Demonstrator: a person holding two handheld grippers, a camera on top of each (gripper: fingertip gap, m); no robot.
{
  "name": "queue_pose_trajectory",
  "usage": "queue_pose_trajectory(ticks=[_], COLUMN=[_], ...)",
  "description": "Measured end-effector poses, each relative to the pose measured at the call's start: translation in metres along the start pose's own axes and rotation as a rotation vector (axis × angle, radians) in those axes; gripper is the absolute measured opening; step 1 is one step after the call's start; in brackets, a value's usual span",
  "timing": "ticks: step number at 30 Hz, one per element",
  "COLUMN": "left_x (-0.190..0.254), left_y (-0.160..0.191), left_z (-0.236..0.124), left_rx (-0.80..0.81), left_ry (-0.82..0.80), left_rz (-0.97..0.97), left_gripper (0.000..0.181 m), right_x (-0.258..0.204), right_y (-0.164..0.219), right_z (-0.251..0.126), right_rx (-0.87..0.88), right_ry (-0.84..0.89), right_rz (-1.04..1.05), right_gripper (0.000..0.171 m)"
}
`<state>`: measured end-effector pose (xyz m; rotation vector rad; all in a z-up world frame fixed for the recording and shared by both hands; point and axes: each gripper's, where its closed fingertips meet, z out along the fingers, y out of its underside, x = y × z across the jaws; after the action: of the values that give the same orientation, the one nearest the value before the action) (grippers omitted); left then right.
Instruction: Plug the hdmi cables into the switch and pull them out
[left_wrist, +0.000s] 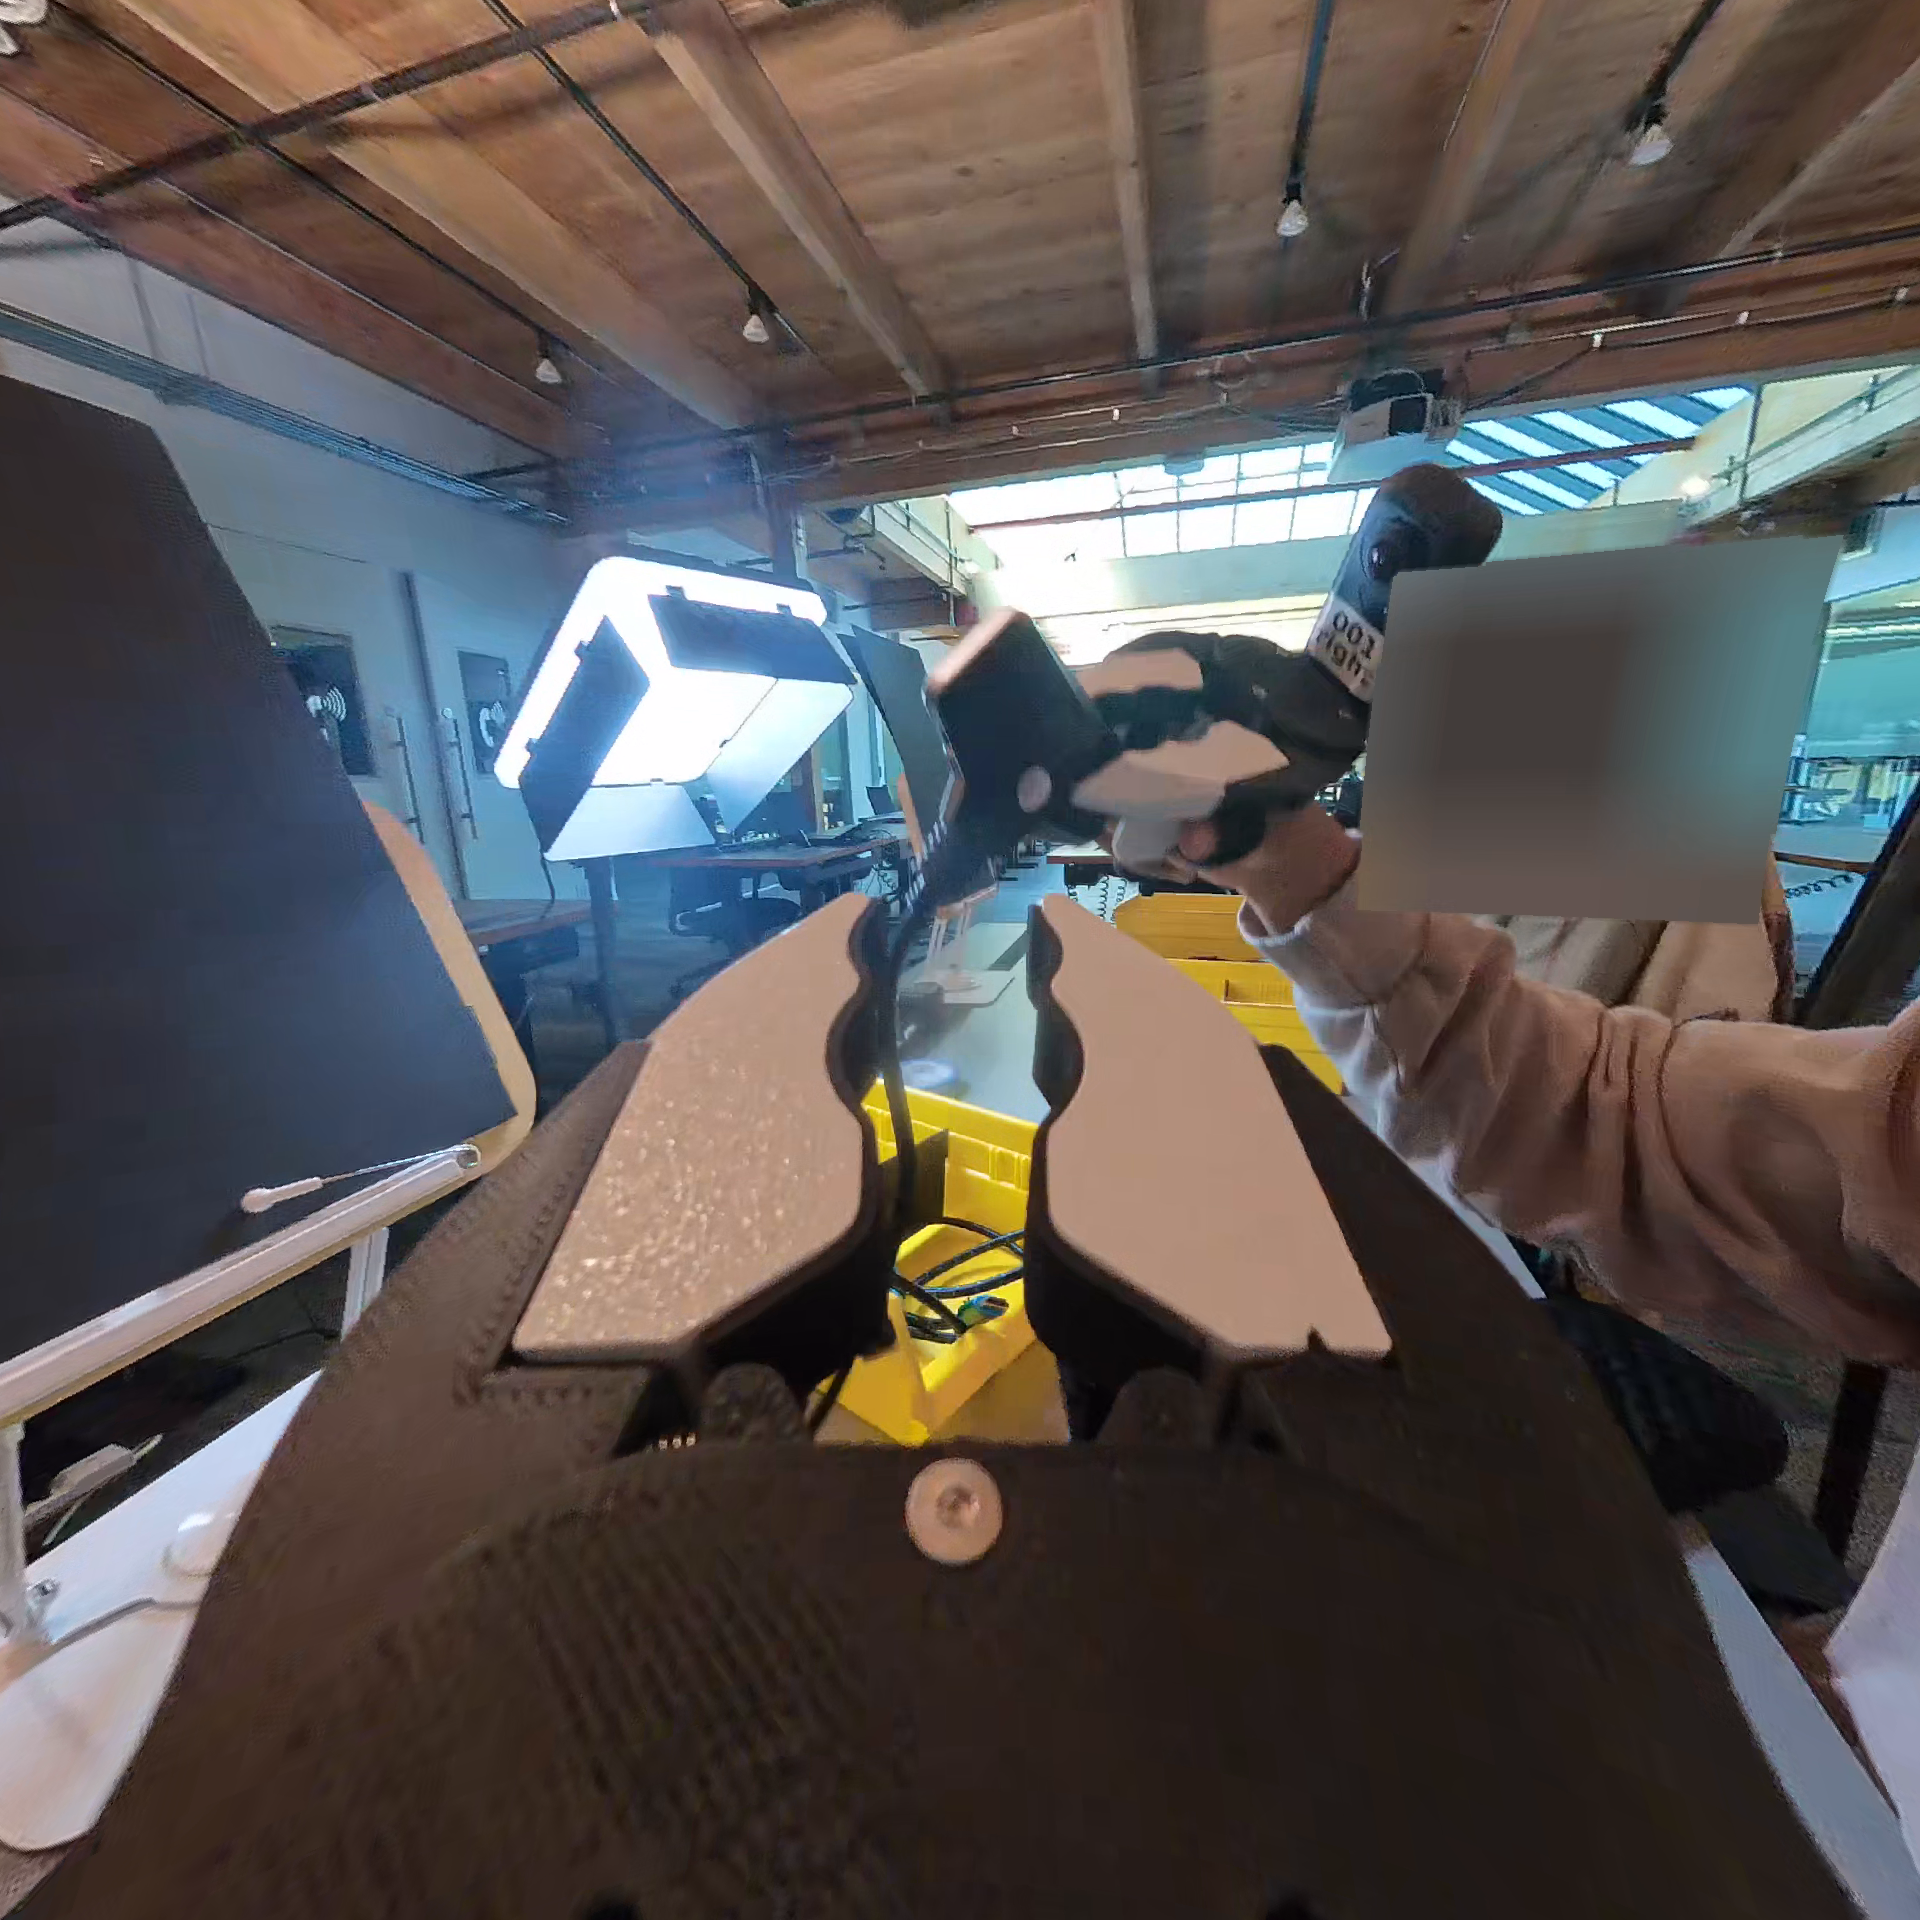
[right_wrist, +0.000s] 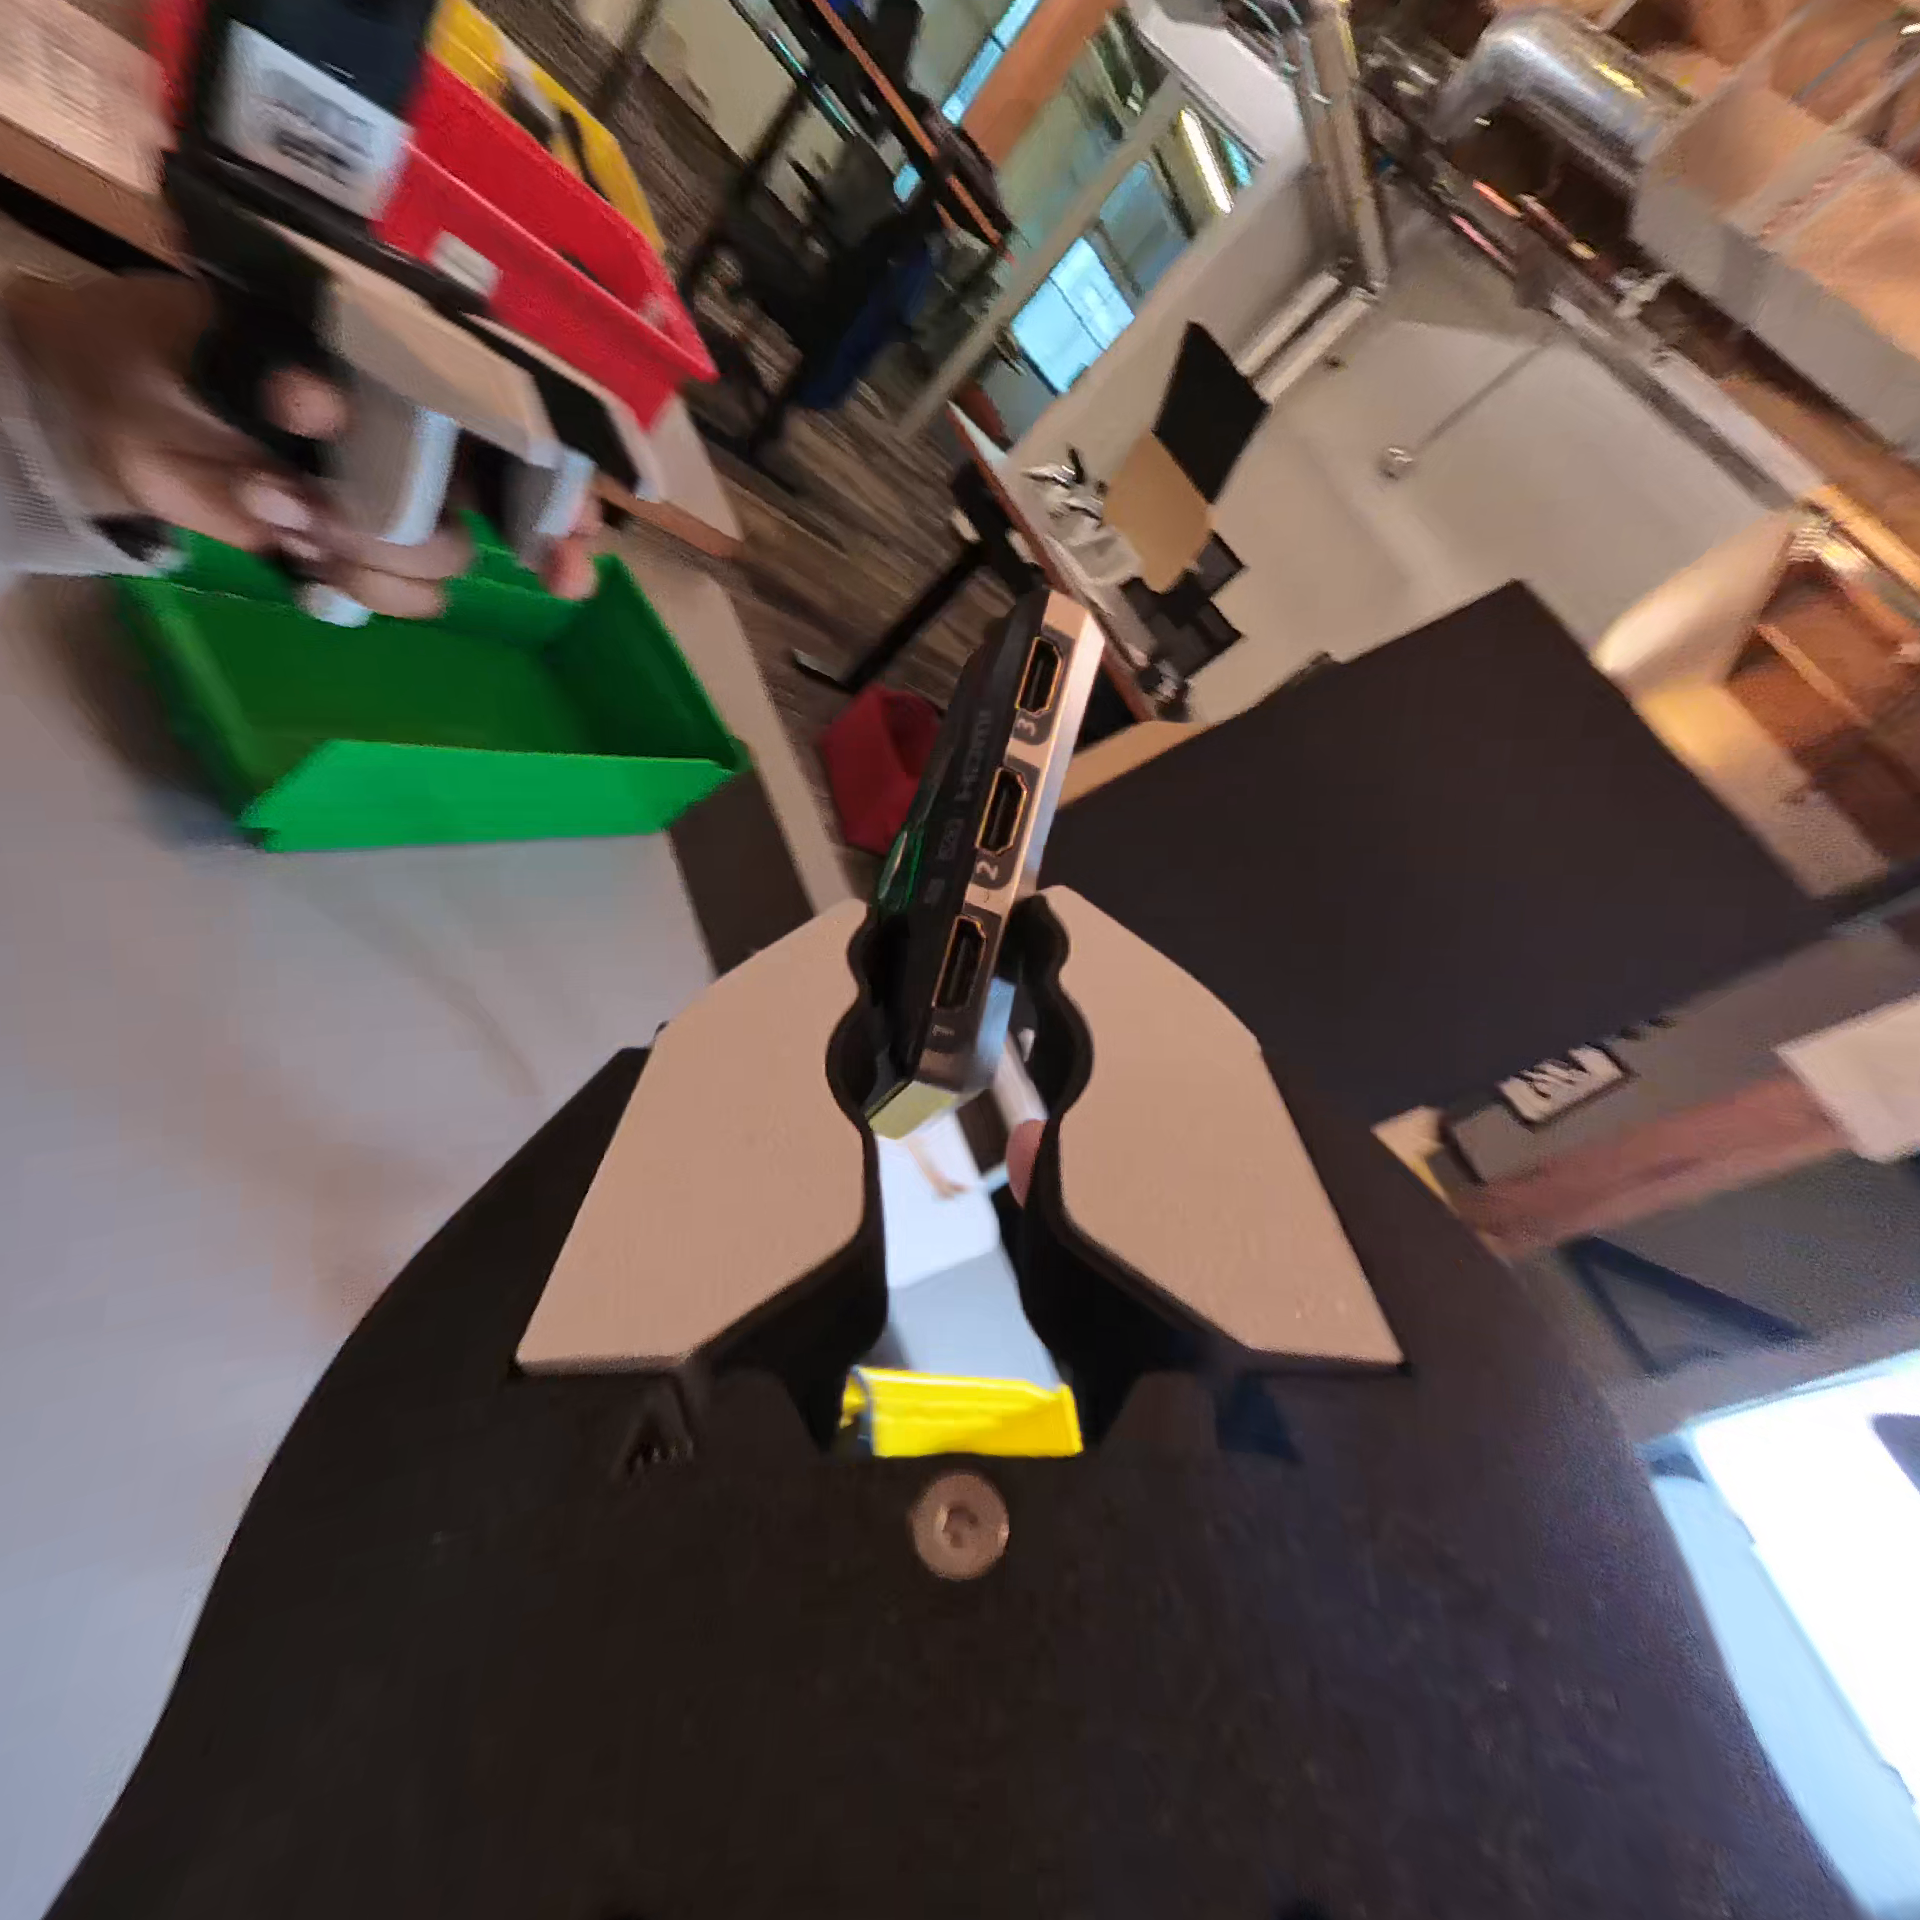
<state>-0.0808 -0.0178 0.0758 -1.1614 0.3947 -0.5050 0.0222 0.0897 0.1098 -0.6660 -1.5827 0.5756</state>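
At twelve o'clock of my right gripper (right_wrist: 951, 971), pinching the switch (right_wrist: 987, 831), three ports are facing me empty, so I am keeping it steady while my spread left gripper (left_wrist: 951, 925) is straddling a cable (left_wrist: 891, 1039).

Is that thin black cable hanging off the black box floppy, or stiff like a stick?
Probably floppy: the thin black cable droops in a curve from the flat black switch box toward the yellow plastic bin. It likely swings when moved. The box seems light, since the right gripper holds it by one end.
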Motion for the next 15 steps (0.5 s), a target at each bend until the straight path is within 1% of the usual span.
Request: queue_pose_trajectory(ticks=[4, 8, 12, 15], left_x=[-0.001, -0.001, -0.001, -0.004], left_y=[-0.013, -0.016, -0.017, -0.016], left_z=[-0.008, -0.010, -0.012, -0.012], left_rx=[0.037, 0.038, 0.043, 0.043], left_ry=[-0.018, -0.026, -0.026, -0.033], left_rz=[0.035, 0.042, 0.044, 0.038], left_gripper=[0.023, 0.022, 0.021, 0.019], right_x=[0.074, 0.117, 0.133, 0.128], right_y=[0.002, 0.029, 0.086, 0.150], right_z=[-0.012, -0.020, -0.025, -0.025], right_rx=[-0.120, -0.219, -0.367, -0.488], right_ry=[0.142, 0.243, 0.310, 0.283], right_rz=[-0.075, -0.072, -0.050, 0.058], right_gripper=[0.026, 0.025, 0.025, 0.025])
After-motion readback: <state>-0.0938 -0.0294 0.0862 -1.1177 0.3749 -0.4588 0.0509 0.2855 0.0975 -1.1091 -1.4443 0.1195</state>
